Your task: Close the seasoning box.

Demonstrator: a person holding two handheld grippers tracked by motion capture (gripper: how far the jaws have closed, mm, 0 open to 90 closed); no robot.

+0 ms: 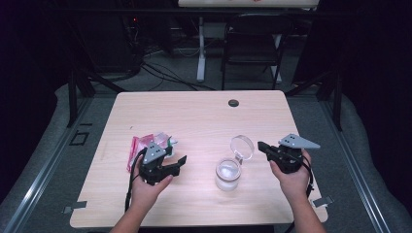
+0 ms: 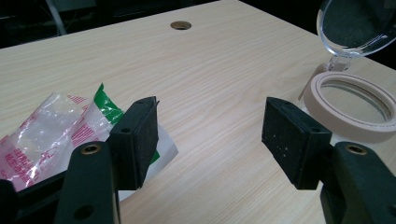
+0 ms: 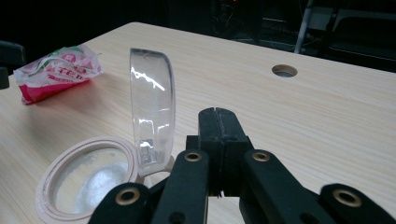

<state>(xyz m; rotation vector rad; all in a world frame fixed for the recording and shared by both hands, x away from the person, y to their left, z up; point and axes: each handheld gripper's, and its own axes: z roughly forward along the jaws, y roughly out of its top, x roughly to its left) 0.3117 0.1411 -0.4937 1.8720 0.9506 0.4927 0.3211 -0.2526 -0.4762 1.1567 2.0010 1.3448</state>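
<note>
Now the jar stands at table centre, its clear lid upright at one o'clock. Right gripper, empty and fully closed beside the lid, could knock it; left gripper gapes wide, empty, near the packets.

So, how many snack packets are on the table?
2, as far as I can tell: a red packet and a green-and-white packet, overlapping by the left gripper. More may be hidden under them.

Clear jar, hinged lid upright
</note>
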